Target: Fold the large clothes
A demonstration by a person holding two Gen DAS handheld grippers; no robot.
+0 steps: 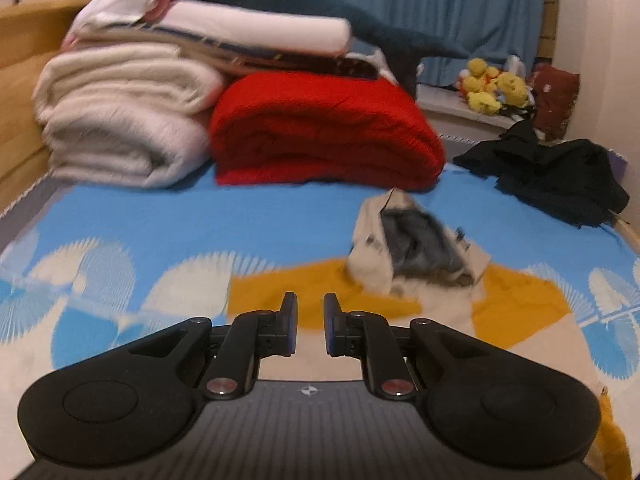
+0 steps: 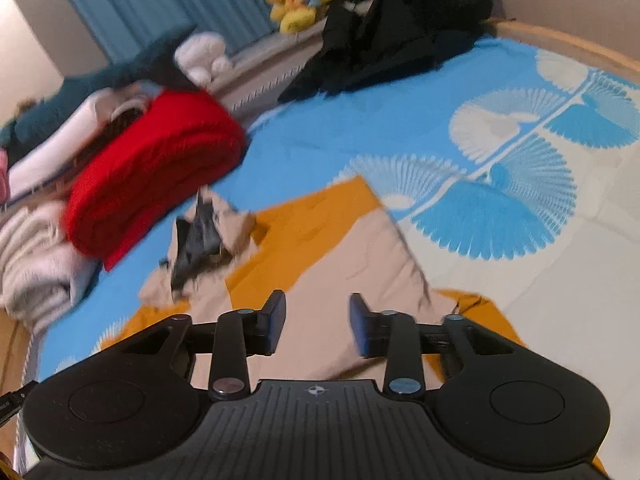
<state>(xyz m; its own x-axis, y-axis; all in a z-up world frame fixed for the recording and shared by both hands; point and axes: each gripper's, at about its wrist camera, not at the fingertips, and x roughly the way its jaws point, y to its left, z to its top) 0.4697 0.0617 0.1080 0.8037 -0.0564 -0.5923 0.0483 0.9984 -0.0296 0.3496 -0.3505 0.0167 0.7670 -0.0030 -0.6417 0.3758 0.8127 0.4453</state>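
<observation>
While blur smears jacket (image 1: 416, 248), both grippers (image 1: 310, 320) (image 2: 318, 322) empty.

A folded red blanket (image 1: 326, 132) is seen on the blue patterned sheet (image 1: 200, 216). Just left of it, touching, cream blankets (image 1: 120, 120) are stacked. Yellow plush toys (image 1: 494, 86) and a blue curtain (image 1: 440, 0) are seen beyond it.
</observation>
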